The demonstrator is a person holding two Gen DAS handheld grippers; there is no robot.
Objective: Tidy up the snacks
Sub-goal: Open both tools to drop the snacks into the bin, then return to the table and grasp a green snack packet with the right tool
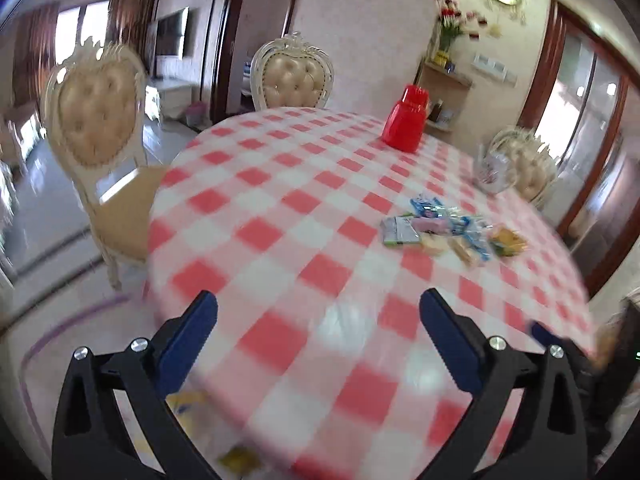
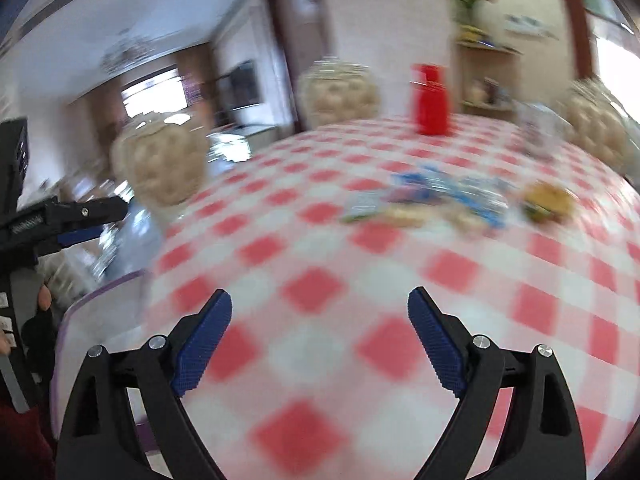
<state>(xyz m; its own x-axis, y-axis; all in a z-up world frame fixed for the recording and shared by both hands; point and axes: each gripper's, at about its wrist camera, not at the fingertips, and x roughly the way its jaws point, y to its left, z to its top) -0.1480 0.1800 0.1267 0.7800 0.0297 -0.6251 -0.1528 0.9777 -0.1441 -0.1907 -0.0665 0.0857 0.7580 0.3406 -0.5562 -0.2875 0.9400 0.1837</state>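
Checked in red and white, a cloth covers the round surface [image 1: 280, 216] that fills both views; cream padded chairs [image 1: 294, 76] stand around it, and a shelf with a vase of flowers [image 1: 450, 28] sits against the far wall.

Taking the red container [image 1: 404, 122] at the far side of the surface as the landmark, the snacks [image 1: 448, 232] lie in a loose heap on the near side of it and a little to its right — flat packets in blue, green, pink and yellow, touching or overlapping, too blurred to count. A clear container [image 1: 494, 170] stands between the red container and the heap, further right, near the edge.

The heap stretches sideways across both views, so its long axis runs roughly across the line of reach. From the left tool [image 1: 318, 312] it lies ahead and well to the right; from the right tool [image 2: 320, 300] the snacks [image 2: 452, 200] sit ahead and only slightly right, more nearly in line. By that reading the right tool seems better placed to go first, though both are well apart from the heap. The left tool shows at the far left of the right view [image 2: 80, 220], so it hangs off to that side, away from the red container [image 2: 432, 100].

Both tools have their blue pads spread wide with nothing between them — only bare cloth shows in the gap. Both views are smeared, the right more so.
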